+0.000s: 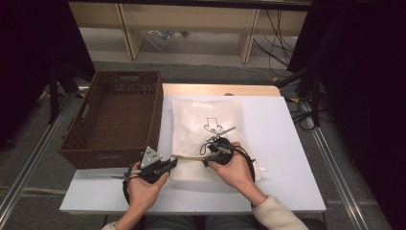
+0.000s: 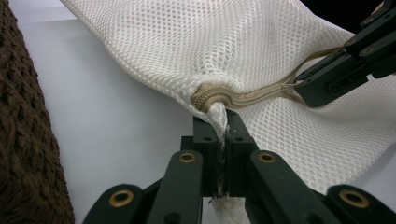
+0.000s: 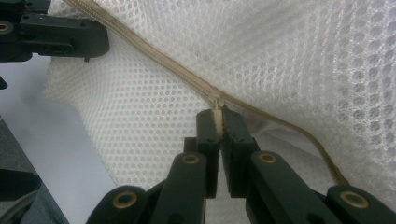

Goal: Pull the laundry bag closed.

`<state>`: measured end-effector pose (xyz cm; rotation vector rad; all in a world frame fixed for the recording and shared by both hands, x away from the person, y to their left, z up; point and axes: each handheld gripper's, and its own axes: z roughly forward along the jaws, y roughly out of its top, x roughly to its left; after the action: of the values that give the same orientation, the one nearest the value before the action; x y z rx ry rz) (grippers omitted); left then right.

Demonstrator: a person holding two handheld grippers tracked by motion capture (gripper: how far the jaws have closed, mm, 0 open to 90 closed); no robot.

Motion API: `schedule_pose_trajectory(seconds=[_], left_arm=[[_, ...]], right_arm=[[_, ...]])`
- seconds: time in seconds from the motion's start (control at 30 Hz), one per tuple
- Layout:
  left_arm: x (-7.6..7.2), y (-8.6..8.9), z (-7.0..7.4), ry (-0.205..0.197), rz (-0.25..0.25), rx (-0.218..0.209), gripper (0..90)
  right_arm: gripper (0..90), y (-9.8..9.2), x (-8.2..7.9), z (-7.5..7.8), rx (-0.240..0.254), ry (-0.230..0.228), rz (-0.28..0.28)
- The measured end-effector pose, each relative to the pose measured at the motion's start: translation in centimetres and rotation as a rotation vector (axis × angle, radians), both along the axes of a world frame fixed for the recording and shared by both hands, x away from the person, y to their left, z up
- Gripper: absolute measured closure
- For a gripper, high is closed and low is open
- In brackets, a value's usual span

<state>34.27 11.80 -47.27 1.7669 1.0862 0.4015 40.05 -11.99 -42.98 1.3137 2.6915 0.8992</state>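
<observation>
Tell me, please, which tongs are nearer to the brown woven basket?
Left. The left tongs sit just off the basket's near right corner, clamped on the mesh bag's corner. The right tongs are farther right, over the bag, pinching its zipper pull.

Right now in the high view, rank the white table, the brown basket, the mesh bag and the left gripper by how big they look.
1. white table
2. brown basket
3. mesh bag
4. left gripper
</observation>
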Motion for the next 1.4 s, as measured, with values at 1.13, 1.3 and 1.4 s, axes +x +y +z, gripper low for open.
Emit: schedule_pose_trajectory(seconds=[1.13, 1.3, 1.4], left_arm=[[0.1, 0.2, 0.0, -0.005, -0.002, 0.017, 86.1], [0.1, 0.1, 0.0, -0.005, -0.001, 0.018, 86.2], [0.1, 0.2, 0.0, -0.005, -0.001, 0.018, 86.2]], right_arm=[[87.8, -1.3, 0.0, 0.0, -0.01, 0.016, -0.031], [87.8, -1.4, 0.1, -0.1, -0.009, 0.0, -0.02], [87.9, -1.4, -0.1, 0.1, -0.023, 0.004, -0.037]])
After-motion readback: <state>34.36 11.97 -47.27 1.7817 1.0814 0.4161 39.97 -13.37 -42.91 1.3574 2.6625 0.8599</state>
